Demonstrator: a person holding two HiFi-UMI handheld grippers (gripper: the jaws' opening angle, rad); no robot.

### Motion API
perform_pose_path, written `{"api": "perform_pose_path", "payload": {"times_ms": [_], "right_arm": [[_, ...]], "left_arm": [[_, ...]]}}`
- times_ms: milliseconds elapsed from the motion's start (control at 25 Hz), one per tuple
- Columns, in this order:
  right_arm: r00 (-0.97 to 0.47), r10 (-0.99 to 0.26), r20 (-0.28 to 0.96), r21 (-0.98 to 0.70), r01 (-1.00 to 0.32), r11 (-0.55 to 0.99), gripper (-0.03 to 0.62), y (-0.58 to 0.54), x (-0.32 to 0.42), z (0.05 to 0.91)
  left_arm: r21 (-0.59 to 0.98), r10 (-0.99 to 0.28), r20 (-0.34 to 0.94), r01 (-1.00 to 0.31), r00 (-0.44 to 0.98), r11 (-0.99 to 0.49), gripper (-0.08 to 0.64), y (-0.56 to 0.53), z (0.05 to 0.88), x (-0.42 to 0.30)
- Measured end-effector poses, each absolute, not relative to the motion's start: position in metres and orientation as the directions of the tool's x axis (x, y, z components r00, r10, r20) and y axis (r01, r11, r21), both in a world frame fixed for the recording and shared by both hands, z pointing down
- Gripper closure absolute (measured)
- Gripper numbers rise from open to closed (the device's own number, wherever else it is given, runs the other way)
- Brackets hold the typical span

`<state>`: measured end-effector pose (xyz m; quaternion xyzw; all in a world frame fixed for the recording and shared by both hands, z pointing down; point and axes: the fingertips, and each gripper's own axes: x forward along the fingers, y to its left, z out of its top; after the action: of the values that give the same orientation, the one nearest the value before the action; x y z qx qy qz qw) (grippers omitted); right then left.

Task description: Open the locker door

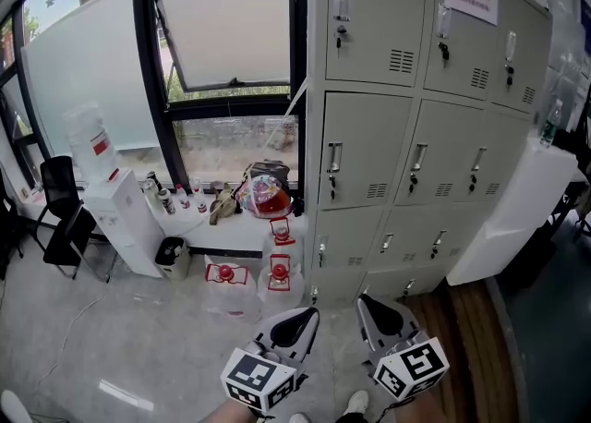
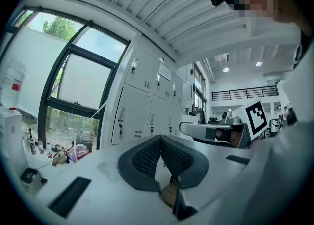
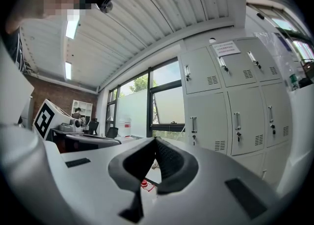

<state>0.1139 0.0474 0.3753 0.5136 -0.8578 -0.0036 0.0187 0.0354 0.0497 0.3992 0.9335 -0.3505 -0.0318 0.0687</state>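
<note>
A bank of grey metal lockers (image 1: 369, 135) fills the upper right of the head view, every door closed. Each door has a vertical handle (image 1: 334, 167) with a key lock below it. My left gripper (image 1: 305, 320) and right gripper (image 1: 369, 306) are held low and side by side, well short of the lockers and pointing toward them. The left gripper (image 2: 159, 139) is shut, its ribbed pads meeting with nothing between them. The right gripper (image 3: 154, 141) is shut and empty as well. The lockers (image 3: 230, 101) stand ahead and to the right in the right gripper view.
A window (image 1: 231, 33) is left of the lockers, with bags (image 1: 268, 192) on its sill. Below stand two water jugs (image 1: 226, 287), a small black bin (image 1: 171, 253) and a white water dispenser (image 1: 115, 209). A black chair (image 1: 60, 204) is far left, a white counter (image 1: 517, 218) right.
</note>
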Motion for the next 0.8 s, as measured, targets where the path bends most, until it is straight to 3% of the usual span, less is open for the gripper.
{"api": "perform_pose_path", "payload": {"times_ms": [800], "right_arm": [[-0.541, -0.84, 0.042, -0.007, -0.841, 0.541, 0.538, -0.054, 0.095, 0.388]], "left_arm": [[0.166, -0.72, 0.034, -0.714, 0.693, -0.68, 0.543, -0.025, 0.418, 0.014]]}}
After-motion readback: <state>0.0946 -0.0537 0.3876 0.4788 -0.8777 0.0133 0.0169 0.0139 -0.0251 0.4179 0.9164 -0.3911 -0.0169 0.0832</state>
